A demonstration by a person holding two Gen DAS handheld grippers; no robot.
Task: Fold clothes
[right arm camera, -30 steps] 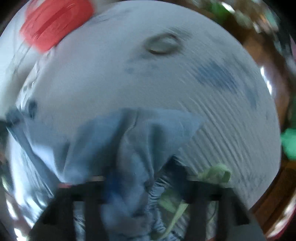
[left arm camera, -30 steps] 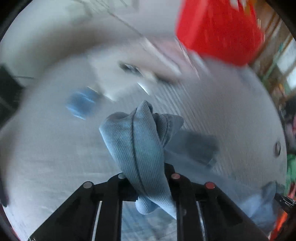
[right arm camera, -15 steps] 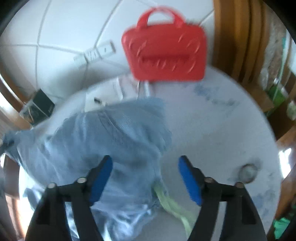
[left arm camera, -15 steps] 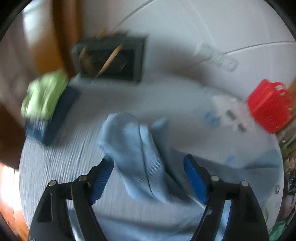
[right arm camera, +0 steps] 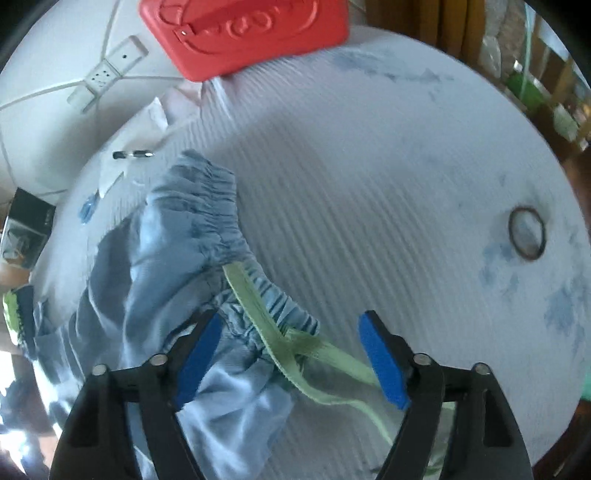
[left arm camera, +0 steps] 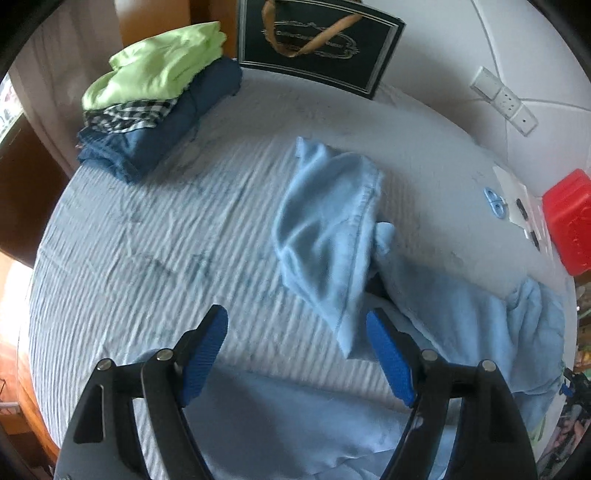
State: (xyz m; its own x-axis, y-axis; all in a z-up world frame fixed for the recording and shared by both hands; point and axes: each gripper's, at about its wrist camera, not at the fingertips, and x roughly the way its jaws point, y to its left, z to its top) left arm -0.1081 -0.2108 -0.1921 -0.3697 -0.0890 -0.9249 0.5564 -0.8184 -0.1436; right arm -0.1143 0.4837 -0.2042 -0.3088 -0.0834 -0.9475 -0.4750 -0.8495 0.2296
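Both the left tongs (left arm camera: pixel 297 356) and right tongs (right arm camera: pixel 290 356) had just released the light-blue trousers (left arm camera: pixel 328 229), which lay crumpled, still unfolded, on the counter (left arm camera: pixel 147 240).

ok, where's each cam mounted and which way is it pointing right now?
Left wrist: sits on the left gripper, facing along its open fingers across the bed toward the folded clothes stack and black gift bag; only the fingers show.
Right wrist: sits on the right gripper, looking over the elastic waistband and green drawstring toward the red basket; only its open fingers show.
Shared: light blue garment, red basket, wall socket strip.
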